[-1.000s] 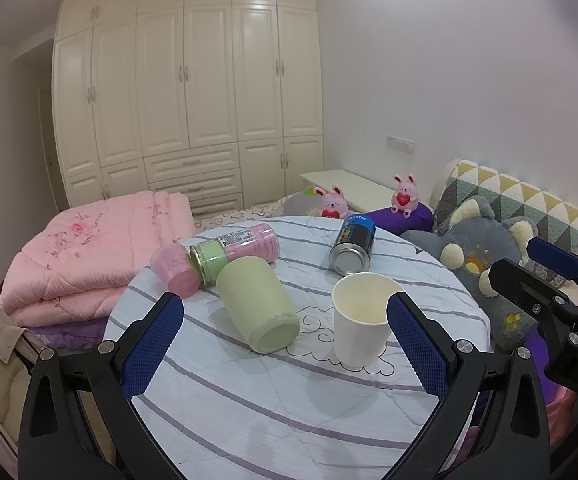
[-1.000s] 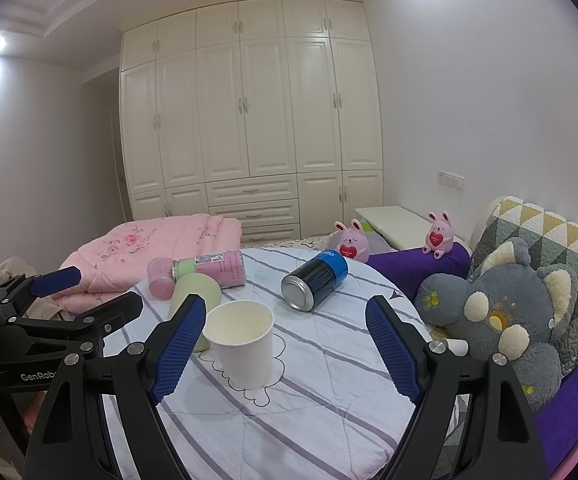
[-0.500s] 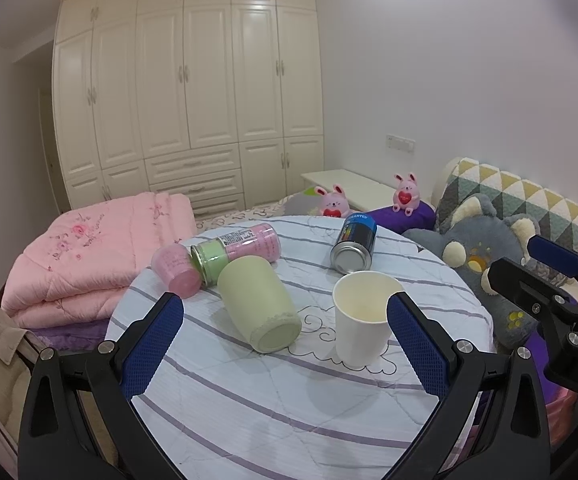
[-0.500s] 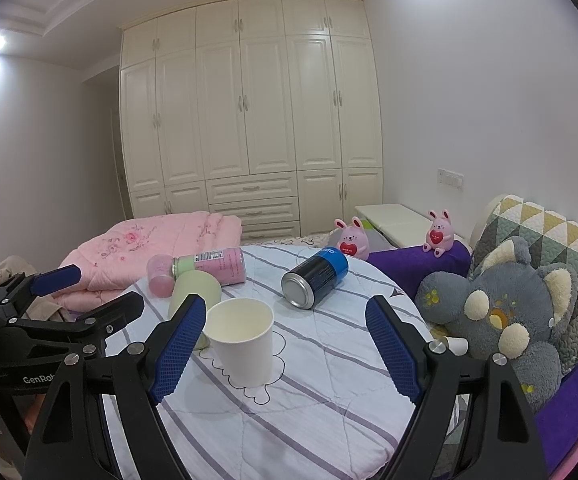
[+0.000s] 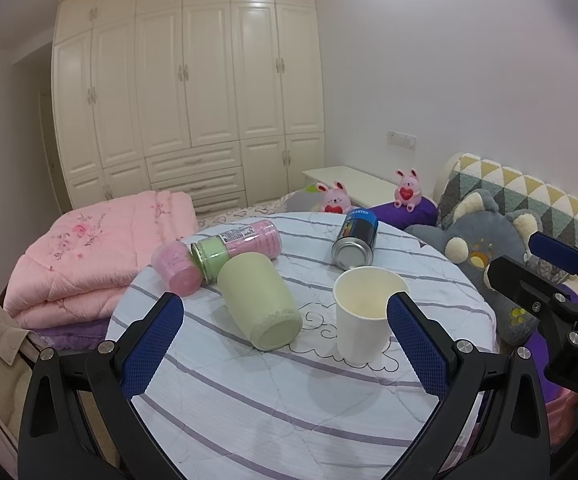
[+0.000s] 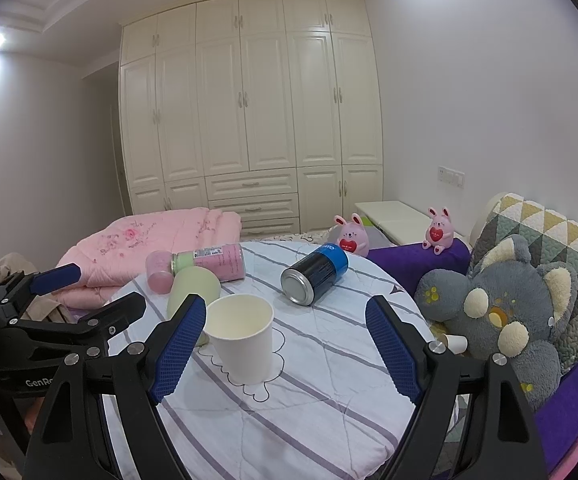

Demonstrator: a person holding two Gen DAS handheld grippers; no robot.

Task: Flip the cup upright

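Observation:
A pale green cup (image 5: 259, 298) lies on its side on the round table (image 5: 289, 408), its base toward me; it also shows in the right wrist view (image 6: 193, 290), partly behind my finger. A white paper cup (image 5: 363, 314) stands upright to its right, seen also in the right wrist view (image 6: 243, 340). My left gripper (image 5: 285, 346) is open and empty, held back from both cups. My right gripper (image 6: 287, 348) is open and empty, right of the paper cup.
A pink bottle with a green neck (image 5: 225, 246) lies behind the green cup. A blue can (image 5: 355, 238) lies on its side at the far right. A folded pink quilt (image 5: 89, 248) sits left, a grey plush toy (image 6: 501, 304) right.
Both grippers have drifted very slightly; the view barely shifts. The cups, bottle and can have not moved.

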